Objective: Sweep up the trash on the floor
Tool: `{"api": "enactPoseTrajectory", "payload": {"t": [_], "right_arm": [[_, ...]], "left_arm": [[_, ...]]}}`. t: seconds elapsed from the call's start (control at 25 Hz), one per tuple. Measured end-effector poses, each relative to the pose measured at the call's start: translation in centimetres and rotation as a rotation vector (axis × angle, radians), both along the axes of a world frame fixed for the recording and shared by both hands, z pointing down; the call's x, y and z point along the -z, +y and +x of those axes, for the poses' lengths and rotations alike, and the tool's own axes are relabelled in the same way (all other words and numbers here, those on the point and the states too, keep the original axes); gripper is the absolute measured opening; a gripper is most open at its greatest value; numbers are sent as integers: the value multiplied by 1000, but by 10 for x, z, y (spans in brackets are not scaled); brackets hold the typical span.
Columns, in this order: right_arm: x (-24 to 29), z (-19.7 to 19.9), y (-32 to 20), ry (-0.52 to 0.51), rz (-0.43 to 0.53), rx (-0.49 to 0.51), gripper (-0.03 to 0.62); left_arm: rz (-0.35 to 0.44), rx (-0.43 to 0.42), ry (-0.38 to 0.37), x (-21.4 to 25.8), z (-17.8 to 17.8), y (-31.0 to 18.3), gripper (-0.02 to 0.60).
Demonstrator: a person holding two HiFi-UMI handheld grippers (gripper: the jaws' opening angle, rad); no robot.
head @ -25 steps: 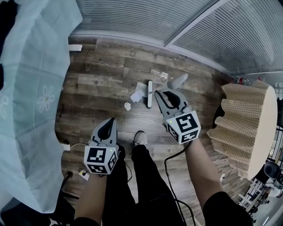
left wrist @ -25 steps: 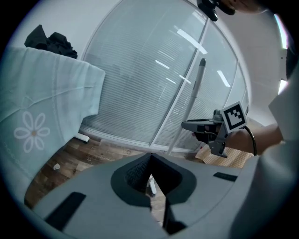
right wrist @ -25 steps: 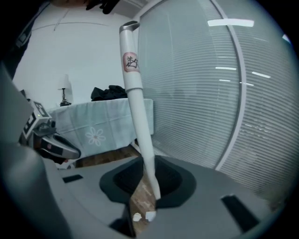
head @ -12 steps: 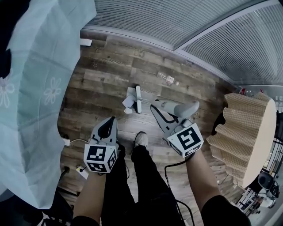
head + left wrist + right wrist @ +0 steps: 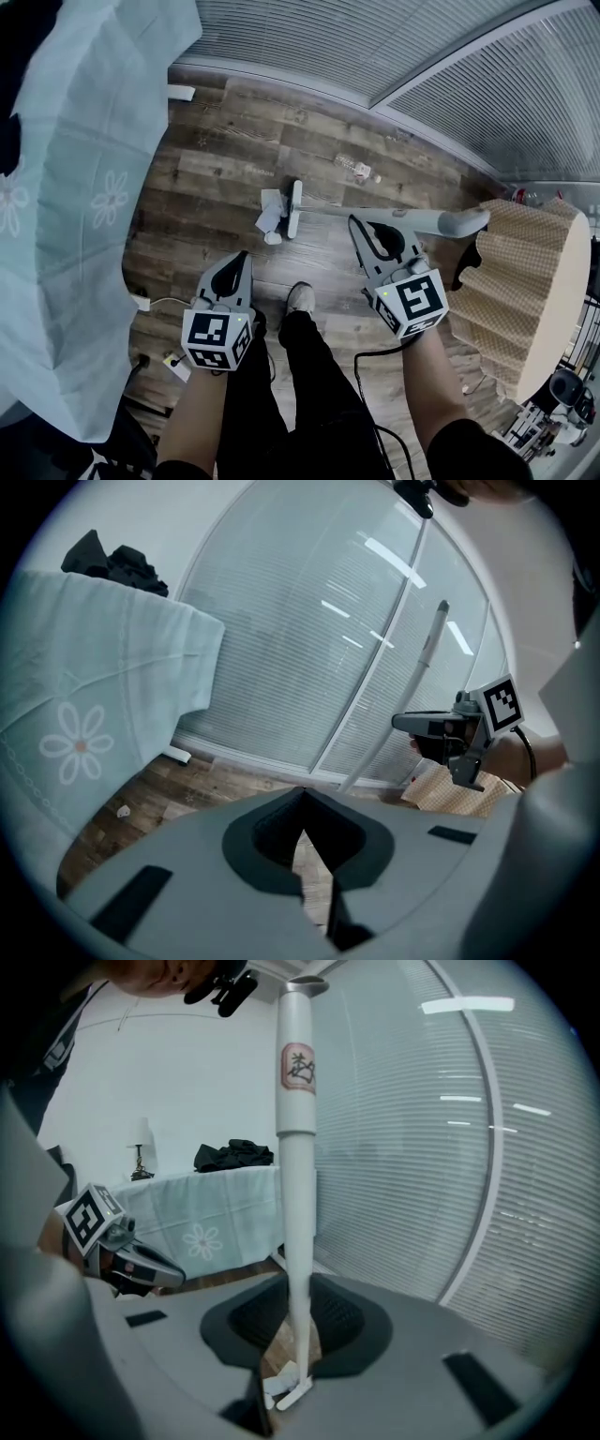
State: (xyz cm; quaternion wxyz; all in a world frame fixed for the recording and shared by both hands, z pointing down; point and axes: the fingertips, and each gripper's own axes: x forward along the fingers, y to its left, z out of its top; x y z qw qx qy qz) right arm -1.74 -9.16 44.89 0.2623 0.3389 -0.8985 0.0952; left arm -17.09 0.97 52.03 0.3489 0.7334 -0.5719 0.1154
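My right gripper (image 5: 373,232) is shut on the white handle (image 5: 337,212) of a sweeper, whose flat head (image 5: 294,208) rests on the wood floor. White paper scraps (image 5: 271,208) lie against the head's left side, with a small crumpled ball (image 5: 272,237) just nearer me. A plastic bottle (image 5: 357,169) lies farther off by the wall. In the right gripper view the handle (image 5: 297,1147) rises between the jaws, with the head (image 5: 295,1393) and paper (image 5: 280,1379) below. My left gripper (image 5: 236,265) hangs shut and holds nothing, near my left leg.
A table under a pale green flowered cloth (image 5: 84,187) fills the left side. A beige wavy-sided round object (image 5: 525,281) stands at the right. Slatted blinds (image 5: 375,37) line the far wall. A power strip with its cable (image 5: 173,366) lies by my left foot.
The sweeper handle has swung right and lower with my right gripper. The head has slid left across the floor, the paper scraps beside it. The left gripper has barely moved.
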Motion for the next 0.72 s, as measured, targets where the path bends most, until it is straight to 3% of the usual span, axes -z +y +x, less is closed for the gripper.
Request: {"api": "enactPoseTrajectory", "payload": {"t": [0.28,0.56,0.72], "right_arm": [[38,70,-32,-84,108,-209,83],[64,138,-93,-5,186,-233,83],[71,169,-126,82,256,-192,83]], "left_arm": [[-24,17,-5,-8,17,-10,-5],[-17,12,-12,-2,49,-28,-5],[-19,13,-16,1,60,-32,-5]]}}
